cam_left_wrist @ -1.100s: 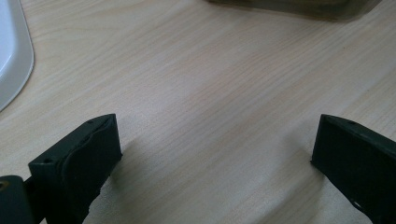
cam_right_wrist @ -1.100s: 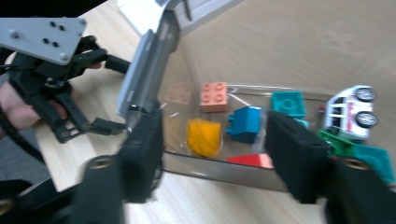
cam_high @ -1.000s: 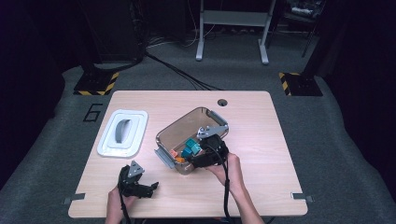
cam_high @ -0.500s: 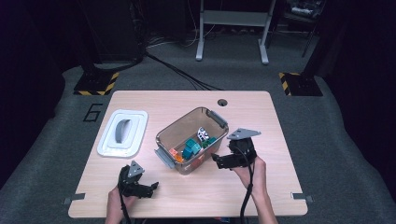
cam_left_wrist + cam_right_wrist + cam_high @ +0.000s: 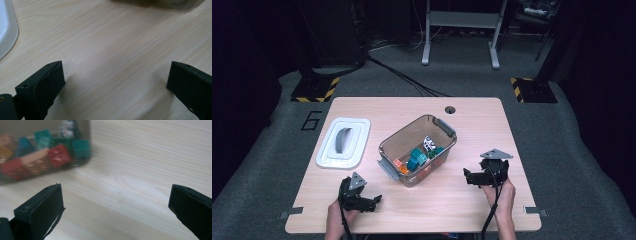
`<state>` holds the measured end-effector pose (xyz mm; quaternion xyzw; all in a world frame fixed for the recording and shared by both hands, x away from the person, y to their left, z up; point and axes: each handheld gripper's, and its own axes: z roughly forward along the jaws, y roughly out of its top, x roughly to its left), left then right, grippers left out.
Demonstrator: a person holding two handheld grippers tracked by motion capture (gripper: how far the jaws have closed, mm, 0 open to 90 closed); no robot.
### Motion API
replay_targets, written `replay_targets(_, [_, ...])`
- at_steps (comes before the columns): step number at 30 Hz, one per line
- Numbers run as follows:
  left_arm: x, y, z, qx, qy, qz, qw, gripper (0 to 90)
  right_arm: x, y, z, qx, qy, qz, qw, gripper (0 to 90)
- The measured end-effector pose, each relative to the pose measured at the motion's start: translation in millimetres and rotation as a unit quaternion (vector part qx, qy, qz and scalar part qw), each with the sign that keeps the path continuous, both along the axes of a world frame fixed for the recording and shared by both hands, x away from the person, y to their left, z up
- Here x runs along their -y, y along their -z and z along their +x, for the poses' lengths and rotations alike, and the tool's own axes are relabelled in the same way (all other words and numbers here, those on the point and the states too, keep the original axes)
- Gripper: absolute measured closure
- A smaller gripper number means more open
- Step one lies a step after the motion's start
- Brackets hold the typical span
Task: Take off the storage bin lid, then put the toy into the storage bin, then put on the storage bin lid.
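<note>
A clear plastic bin stands in the middle of the wooden table, holding several toy bricks in teal, orange and red. My right gripper rests low over the table to the right of the bin, open, with bare wood between its jaws; its jaws have just been opening. The right gripper view shows the bin wall and the bricks at upper left. My left gripper stands open near the front left edge, nothing between its jaws. Its own view shows bare wood and the bin's base at the top.
A white lid with a grey handle lies on the table left of the bin; its edge shows in the left gripper view. A cable hole sits near the table's far edge. Dark floor with cables and stands surrounds the table.
My right gripper has come away from the bin, moving right and down to the table. The left gripper has stayed in place.
</note>
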<state>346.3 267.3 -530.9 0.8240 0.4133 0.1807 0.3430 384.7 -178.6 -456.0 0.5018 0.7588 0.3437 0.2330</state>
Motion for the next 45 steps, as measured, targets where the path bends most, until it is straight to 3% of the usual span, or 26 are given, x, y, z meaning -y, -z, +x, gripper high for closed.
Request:
replay_targets(2, [0.0,0.0,0.0,0.000,0.000,0.000,1.0000,1.2,4.7,11.3,1.2,-0.005,0.017,0.002,0.9998,0.0])
replay_targets(8, [0.3,0.5,0.0,0.003,-0.002,-0.002,1.0000,1.2,18.1,43.8,6.7,-0.017,0.030,0.012,0.9993,0.0])
replay_targets(13, [0.6,0.5,-0.3,0.002,-0.004,-0.003,1.0000,1.2,23.2,60.4,8.9,-0.028,0.044,0.008,0.9986,0.0])
replay_targets(17, [0.5,0.6,-0.2,0.003,-0.003,-0.002,1.0000,1.1,25.7,69.4,12.1,-0.032,0.040,-0.001,0.9987,0.0])
replay_targets(22, [0.7,0.7,-0.2,0.004,-0.004,-0.003,1.0000,1.1,24.3,72.1,12.2,-0.034,0.053,-0.001,0.9980,0.0])
replay_targets(28, [-0.4,-0.3,0.0,-0.002,0.001,0.001,1.0000,1.2,26.5,73.2,14.0,-0.030,0.039,-0.003,0.9988,0.0])
replay_targets(30, [0.2,-0.1,-0.7,0.001,-0.010,-0.001,0.9999,1.1,27.5,73.3,14.6,-0.029,0.035,-0.005,0.9990,0.0])
replay_targets(32, [-1.9,-4.5,3.1,-0.016,-0.013,0.015,0.9997,1.4,28.3,73.2,14.9,-0.030,0.030,-0.003,0.9991,0.0])
replay_targets(34, [-6.1,-9.6,5.3,-0.012,-0.021,0.027,0.9993,3.9,28.8,73.2,15.3,-0.031,0.027,-0.003,0.9992,0.0])
replay_targets(35, [-10.1,-13.4,6.9,-0.011,-0.015,0.022,0.9996,0.3,29.4,73.3,15.7,-0.030,0.026,-0.004,0.9992,0.0])
replay_targets(38, [-21.8,-27.6,16.9,0.003,-0.022,0.018,0.9996,0.0,30.2,73.3,16.4,-0.029,0.025,-0.003,0.9993,0.0])
replay_targets(43, [-42.4,-44.3,44.6,0.000,-0.045,-0.015,0.9989,0.0,30.0,73.3,16.3,-0.030,0.025,-0.003,0.9993,0.0])
replay_targets(45, [-49.4,-48.6,56.5,-0.001,-0.055,-0.015,0.9984,0.0,29.9,73.3,16.2,-0.030,0.025,-0.003,0.9992,0.0])
